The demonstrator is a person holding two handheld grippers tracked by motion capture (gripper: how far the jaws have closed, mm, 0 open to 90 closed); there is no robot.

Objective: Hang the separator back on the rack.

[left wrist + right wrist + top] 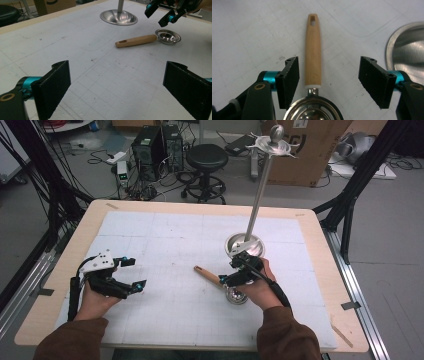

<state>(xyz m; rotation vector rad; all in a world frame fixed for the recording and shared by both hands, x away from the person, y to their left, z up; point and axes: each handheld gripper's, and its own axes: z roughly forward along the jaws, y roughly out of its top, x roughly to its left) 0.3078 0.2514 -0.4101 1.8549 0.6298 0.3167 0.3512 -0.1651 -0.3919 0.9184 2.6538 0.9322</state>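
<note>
A small ladle with a wooden handle (206,273) (312,50) and a shiny metal bowl (236,296) (168,36) lies flat on the white mat. My right gripper (229,272) (329,80) hovers just above it and is open. The handle lies between the jaws, near the bowl end, with clear gaps to both pads. My left gripper (136,273) (116,87) rests open at the left of the mat, nothing between its jaws. From there the right gripper (158,15) shows above the ladle.
A metal stand with a round dished base (244,244) (407,50) (118,17) and a tall pole (260,190) rises just behind my right hand. The white mat (165,235) covers the wooden table (80,225). A stool (206,157) and boxes sit on the floor beyond.
</note>
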